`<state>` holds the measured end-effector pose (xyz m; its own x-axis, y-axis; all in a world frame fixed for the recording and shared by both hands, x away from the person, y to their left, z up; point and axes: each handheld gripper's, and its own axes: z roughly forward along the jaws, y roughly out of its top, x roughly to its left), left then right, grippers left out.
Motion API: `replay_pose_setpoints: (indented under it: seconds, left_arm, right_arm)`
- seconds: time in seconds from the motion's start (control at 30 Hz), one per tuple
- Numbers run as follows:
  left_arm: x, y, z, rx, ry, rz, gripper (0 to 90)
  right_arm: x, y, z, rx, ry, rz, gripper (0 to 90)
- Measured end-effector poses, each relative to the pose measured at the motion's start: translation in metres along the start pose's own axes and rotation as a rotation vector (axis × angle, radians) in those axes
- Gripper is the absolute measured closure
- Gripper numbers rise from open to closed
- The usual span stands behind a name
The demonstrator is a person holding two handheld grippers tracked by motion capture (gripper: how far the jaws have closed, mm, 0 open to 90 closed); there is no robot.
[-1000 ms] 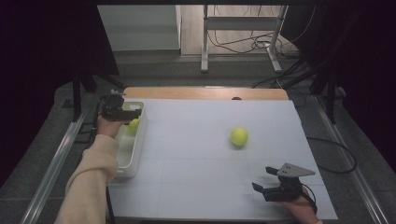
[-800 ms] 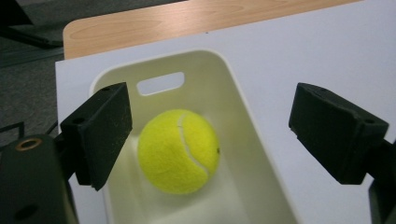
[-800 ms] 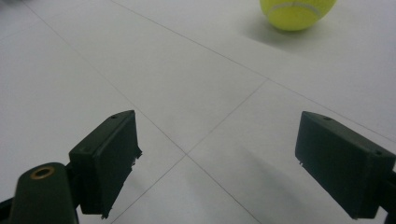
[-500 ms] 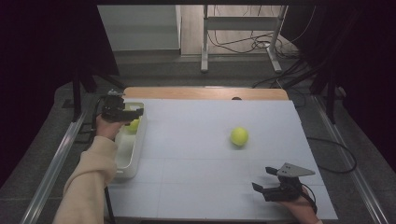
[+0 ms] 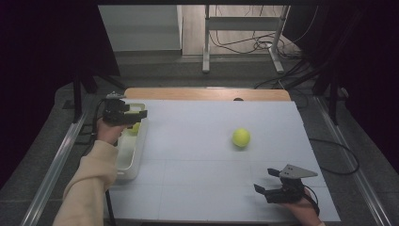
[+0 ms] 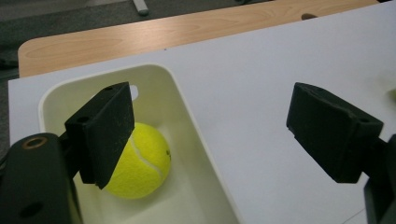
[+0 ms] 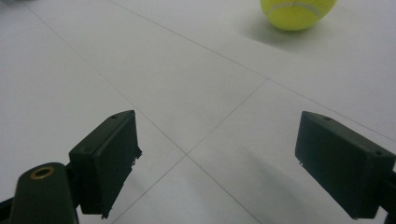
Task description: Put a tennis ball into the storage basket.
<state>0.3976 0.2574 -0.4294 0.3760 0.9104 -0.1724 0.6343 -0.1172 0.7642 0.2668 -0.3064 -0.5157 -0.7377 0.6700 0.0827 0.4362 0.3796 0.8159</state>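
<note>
1. From the high view, your left gripper [image 5: 135,113] hangs over the far end of the cream bin [image 5: 128,165] at the left edge of the white table [image 5: 197,141]. A tennis ball [image 5: 135,127] lies in that bin just under the gripper, partly hidden by it. Your right gripper [image 5: 265,181] sits low near the table's near right corner, jaws spread and empty. A second tennis ball [image 5: 241,137] rests on the bare tabletop, well apart from both grippers and nearer to your right one.

2. In the left gripper view, your left gripper [image 6: 210,135] has its jaws apart with nothing between the pads; they have just been closing a little. The tennis ball [image 6: 140,161] lies on the bin's floor beside the bin's [image 6: 196,140] long wall, below and behind the left-hand jaw, which covers part of it. No pad touches it.

3. In the right gripper view, your right gripper [image 7: 217,161] holds its jaws wide over the plain white table [image 7: 140,70]. The second tennis ball [image 7: 297,11] lies ahead at the top edge, clear of the jaws.
</note>
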Motion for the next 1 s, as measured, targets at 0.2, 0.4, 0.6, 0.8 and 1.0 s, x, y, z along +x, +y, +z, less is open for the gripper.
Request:
replay_pose_setpoints:
  seconds: [0.2, 0.4, 0.6, 0.8, 1.0]
  left_arm:
    - [-0.008, -0.002, -0.004, -0.026, -0.038, 0.009, 16.0]
    - [-0.016, -0.004, -0.007, -0.044, -0.07, 0.019, 16.3]
    - [-0.026, -0.005, -0.01, -0.071, -0.117, 0.029, 16.6]
    - [-0.04, -0.006, -0.012, -0.096, -0.154, 0.06, 16.7]
    - [-0.055, -0.01, -0.011, -0.097, -0.177, 0.108, 16.7]
  right_arm:
    - [0.0, 0.0, 0.0, -0.002, 0.002, 0.004, 13.8]
    - [-0.001, 0.001, 0.001, -0.002, 0.001, 0.011, 13.8]
    - [-0.002, 0.001, 0.001, -0.002, -0.006, 0.02, 13.8]
    - [-0.002, 0.001, 0.003, 0.003, -0.009, 0.014, 13.8]
    - [-0.003, 0.002, 0.003, 0.001, -0.006, 0.007, 13.9]
